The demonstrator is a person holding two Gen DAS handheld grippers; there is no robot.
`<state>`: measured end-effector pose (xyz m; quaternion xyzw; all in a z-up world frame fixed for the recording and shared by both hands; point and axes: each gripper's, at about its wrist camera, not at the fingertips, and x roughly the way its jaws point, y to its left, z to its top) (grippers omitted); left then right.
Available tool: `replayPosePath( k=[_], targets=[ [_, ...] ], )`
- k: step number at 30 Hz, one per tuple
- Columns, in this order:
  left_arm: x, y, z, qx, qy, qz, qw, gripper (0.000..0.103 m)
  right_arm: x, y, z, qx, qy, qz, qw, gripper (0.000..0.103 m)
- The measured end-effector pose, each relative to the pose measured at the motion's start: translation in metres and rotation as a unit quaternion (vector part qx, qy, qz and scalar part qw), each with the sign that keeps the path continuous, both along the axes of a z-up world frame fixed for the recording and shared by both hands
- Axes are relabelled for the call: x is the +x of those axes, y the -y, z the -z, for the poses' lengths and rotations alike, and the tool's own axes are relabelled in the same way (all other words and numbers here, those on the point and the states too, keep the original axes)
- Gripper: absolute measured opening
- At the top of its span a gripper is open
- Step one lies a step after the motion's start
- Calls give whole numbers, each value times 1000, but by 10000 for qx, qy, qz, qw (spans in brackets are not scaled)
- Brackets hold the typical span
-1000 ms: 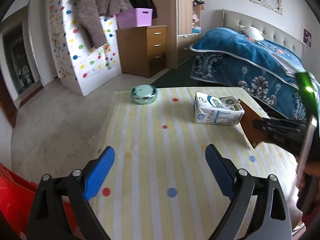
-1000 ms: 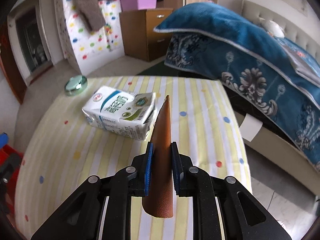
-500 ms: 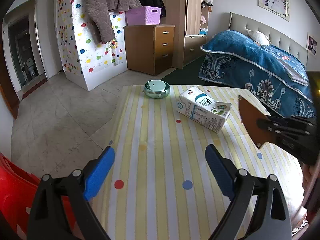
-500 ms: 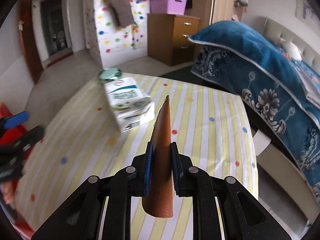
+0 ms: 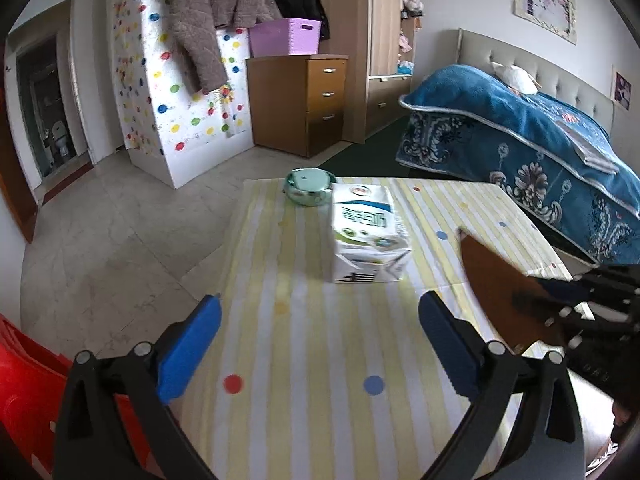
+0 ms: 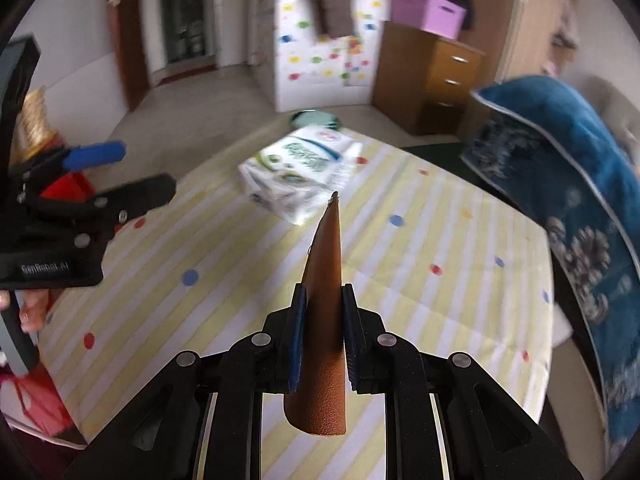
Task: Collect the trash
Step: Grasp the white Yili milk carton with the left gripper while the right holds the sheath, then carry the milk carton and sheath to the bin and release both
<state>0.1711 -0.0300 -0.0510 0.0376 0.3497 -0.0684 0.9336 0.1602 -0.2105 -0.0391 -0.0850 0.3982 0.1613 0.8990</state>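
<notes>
A white milk carton lies on the yellow striped table, end-on, just beside a round green tin. My left gripper hovers over the near table; its jaws are opening wide and nothing is between them. In the right wrist view my right gripper is shut on a brown, leather-textured pointed piece. That piece's tip points at the carton and stops just short of it. The same brown piece enters the left wrist view from the right. The left gripper shows at the left.
A red bin stands on the floor at the table's left near corner. A bed with a blue blanket runs close along the table's right side. A wooden drawer chest and a spotted cabinet stand beyond on the tiled floor.
The carton has turned about a quarter turn and slid left, ending beside the green tin. My right gripper has swung and rolled with the brown piece. The left jaws stand slightly wider.
</notes>
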Motion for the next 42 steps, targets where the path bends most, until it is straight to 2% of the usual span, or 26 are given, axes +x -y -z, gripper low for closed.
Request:
replayPosePath(
  k=[6,9,12,17,18,19,20,23,26,32,42],
  targets=[
    [31,39,16,160,-239,259,9992,96,-13,44,-4,629,160,1024,9926,18],
    [47,52,21,275,-290,270,9988,96,-7,56,-3,881,176,1229,9883,18],
    [70,62,31,593,-479,108,9970,96,-8,81,0,1245,191,1443,9815,18],
    [95,71,40,780,-652,16,9948,96,-6,96,6,1431,173,1582,9768,18],
    [97,71,40,735,-670,-1,9950,90,-10,102,9,1479,140,1633,9753,18],
    [98,71,42,717,-700,-19,9950,78,-12,102,10,1487,132,1652,9749,18],
    [98,70,43,706,-728,-27,9948,77,-13,104,11,1498,119,1672,9744,19],
    [80,70,43,637,-629,36,9960,76,-24,108,13,1581,52,1759,9716,19],
    [49,69,39,261,-617,248,9974,76,-45,112,14,1696,66,1830,9684,18],
    [-46,74,26,-350,-470,982,9934,76,-85,113,20,1839,58,1905,9643,19],
    [-136,94,12,-632,-296,1709,9828,76,-162,112,24,1679,99,2205,9608,19]
  ],
)
